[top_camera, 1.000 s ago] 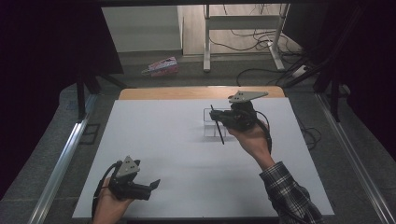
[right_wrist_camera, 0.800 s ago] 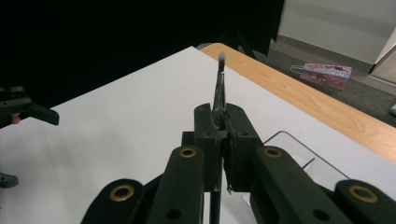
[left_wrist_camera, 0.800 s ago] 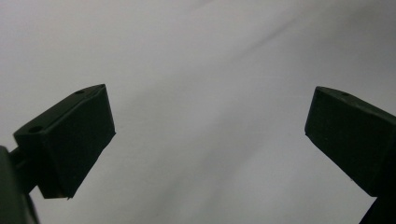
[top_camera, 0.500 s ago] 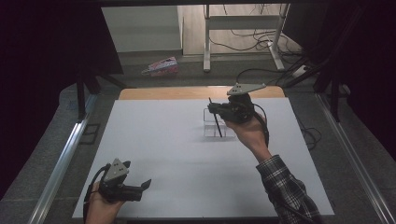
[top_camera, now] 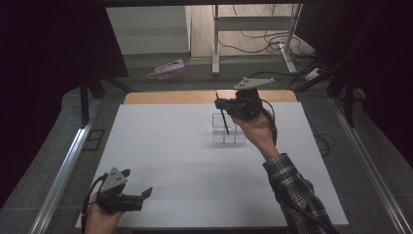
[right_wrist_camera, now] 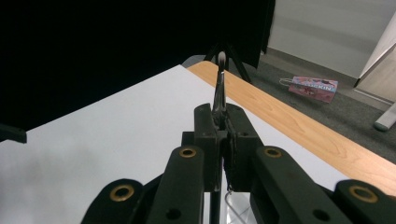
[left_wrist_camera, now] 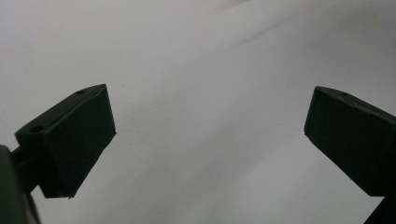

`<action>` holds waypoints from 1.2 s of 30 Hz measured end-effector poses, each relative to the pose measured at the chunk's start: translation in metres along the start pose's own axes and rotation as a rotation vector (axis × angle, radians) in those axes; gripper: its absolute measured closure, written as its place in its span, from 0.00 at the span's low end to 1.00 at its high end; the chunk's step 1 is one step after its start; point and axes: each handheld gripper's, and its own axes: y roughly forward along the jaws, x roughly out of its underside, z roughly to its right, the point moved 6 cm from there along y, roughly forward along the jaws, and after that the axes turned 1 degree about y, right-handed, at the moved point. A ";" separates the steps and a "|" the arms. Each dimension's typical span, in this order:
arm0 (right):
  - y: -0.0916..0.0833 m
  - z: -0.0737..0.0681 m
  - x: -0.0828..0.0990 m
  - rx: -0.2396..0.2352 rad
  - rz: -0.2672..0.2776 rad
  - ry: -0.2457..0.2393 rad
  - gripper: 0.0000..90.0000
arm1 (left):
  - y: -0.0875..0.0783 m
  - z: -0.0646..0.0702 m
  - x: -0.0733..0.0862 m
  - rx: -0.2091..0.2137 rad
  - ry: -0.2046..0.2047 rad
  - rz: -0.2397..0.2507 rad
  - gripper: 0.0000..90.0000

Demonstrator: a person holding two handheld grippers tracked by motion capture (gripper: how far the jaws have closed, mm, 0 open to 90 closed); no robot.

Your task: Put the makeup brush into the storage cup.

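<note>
The right gripper (top_camera: 225, 104) is clamped on a thin black brush (top_camera: 223, 117), held nearly upright over a clear box (top_camera: 229, 131) far right of middle on the counter (top_camera: 165, 146). The brush looks light, stiff and slim, likely to swivel, so a mid-handle hold suits it. The right gripper view shows its bristle tip (right_wrist_camera: 222, 58); the high view shows the handle's lower end at the box. The left gripper (top_camera: 141, 196) waits near left, jaws apart and empty.

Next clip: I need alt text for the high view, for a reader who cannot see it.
A person's right gripper holds a thin dark brush tilted over a clear compartmented holder on a white table. The left gripper rests open at the table's near left corner, apart from both.
</note>
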 end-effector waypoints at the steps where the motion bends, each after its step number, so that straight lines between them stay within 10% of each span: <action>1: 0.001 0.001 -0.001 0.002 0.003 0.001 0.94 | 0.000 0.000 0.000 -0.002 0.002 0.000 0.03; 36: 0.044 0.029 -0.011 0.074 0.034 0.002 0.94 | -0.008 -0.012 0.013 -0.036 -0.012 -0.025 0.03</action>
